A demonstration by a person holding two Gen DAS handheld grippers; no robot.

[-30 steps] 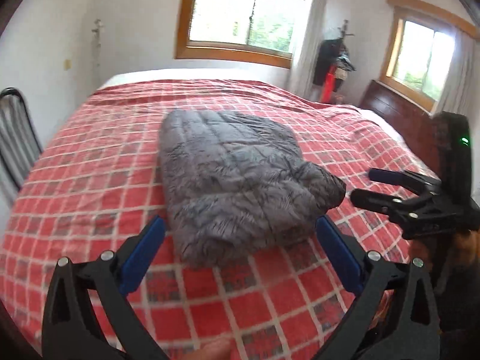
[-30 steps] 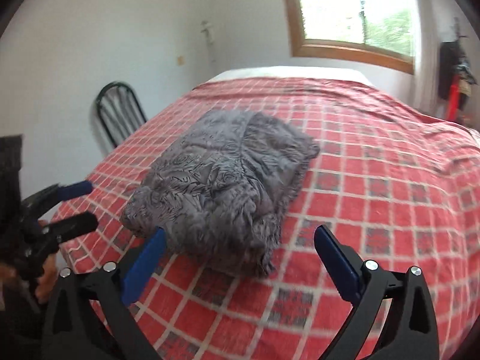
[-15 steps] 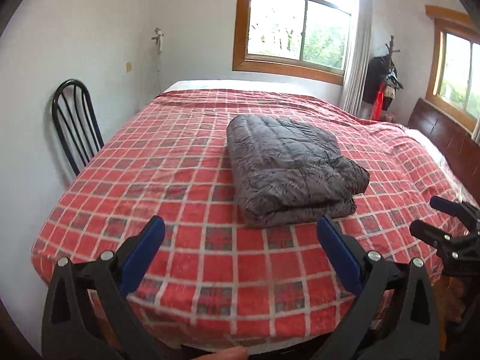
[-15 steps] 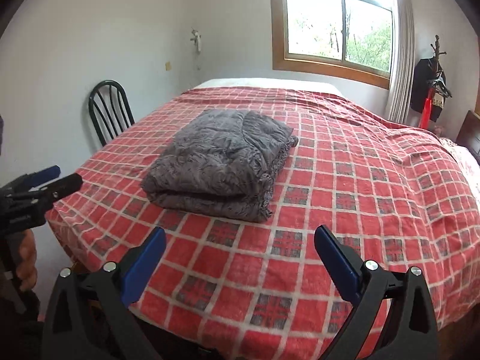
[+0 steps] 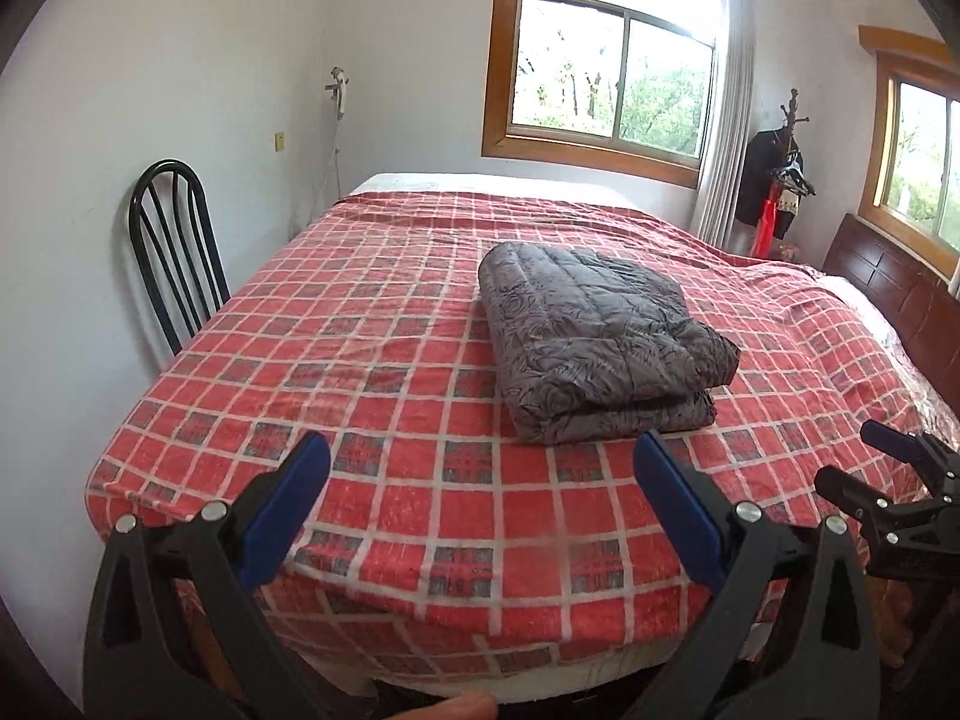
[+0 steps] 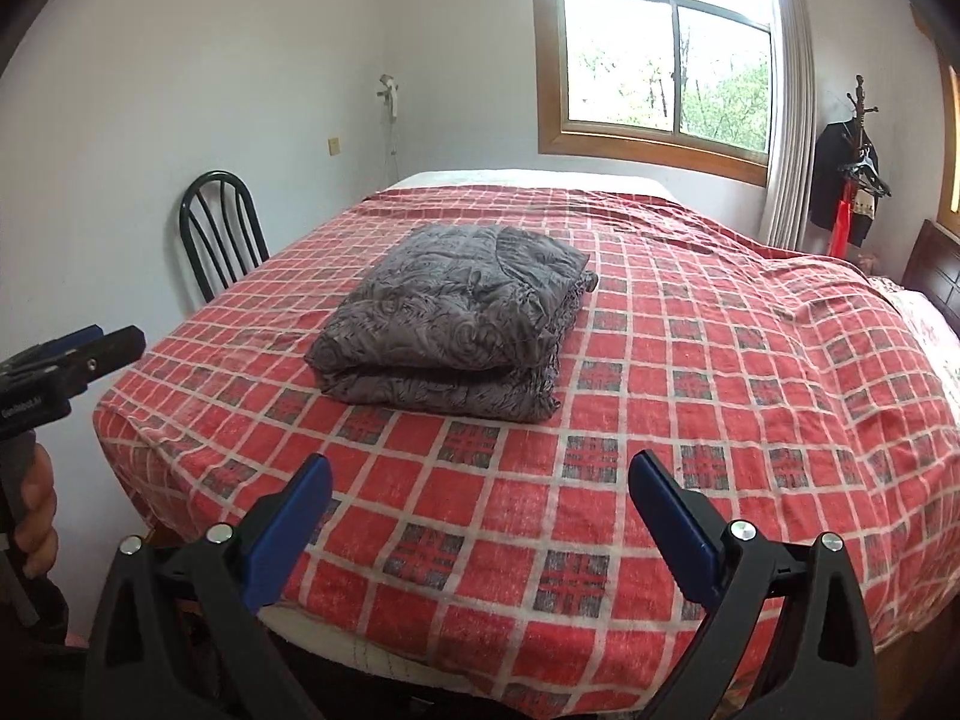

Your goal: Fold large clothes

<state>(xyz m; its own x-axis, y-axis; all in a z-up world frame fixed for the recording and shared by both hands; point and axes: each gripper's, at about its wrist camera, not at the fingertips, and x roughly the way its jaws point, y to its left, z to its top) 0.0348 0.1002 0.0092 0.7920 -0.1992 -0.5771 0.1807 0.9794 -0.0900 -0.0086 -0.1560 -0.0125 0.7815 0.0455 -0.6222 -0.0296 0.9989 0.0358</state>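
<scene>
A grey quilted garment lies folded into a thick rectangle on the red checked bedspread; it also shows in the right wrist view. My left gripper is open and empty, held back off the near edge of the bed. My right gripper is open and empty too, likewise back from the bed edge. The right gripper shows at the right edge of the left wrist view; the left gripper shows at the left edge of the right wrist view.
A black metal chair stands against the wall left of the bed. A dark wooden headboard is at the right. A coat stand with clothes is in the far corner by the window.
Both grippers have drawn back from the folded garment, from right beside it to off the bed's near edge. The garment has stayed in place.
</scene>
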